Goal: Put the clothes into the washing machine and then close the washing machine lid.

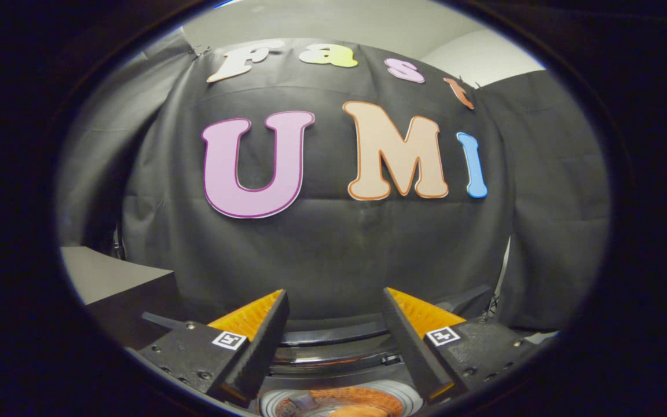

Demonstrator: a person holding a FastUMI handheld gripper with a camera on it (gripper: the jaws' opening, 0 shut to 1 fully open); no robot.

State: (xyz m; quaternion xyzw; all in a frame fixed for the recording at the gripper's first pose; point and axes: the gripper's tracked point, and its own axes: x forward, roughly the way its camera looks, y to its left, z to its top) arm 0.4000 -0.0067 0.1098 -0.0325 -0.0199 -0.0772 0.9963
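Note:
My gripper [333, 298] is open, its two fingers spread wide with nothing between them. Below and between the fingers lies the round opening of the washing machine [333, 347], with a dark glossy rim curving behind it. Orange cloth [362, 405] shows inside the drum, right under the fingers. The dark lid [339, 333] appears as a curved band just beyond the opening; I cannot tell how far it stands up.
The booth's black cloth wall [333, 249] hangs close ahead, beyond the machine. A grey surface with a dark edge [107, 278] sits to the left of the fingers. More black drape [553, 231] hangs on the right.

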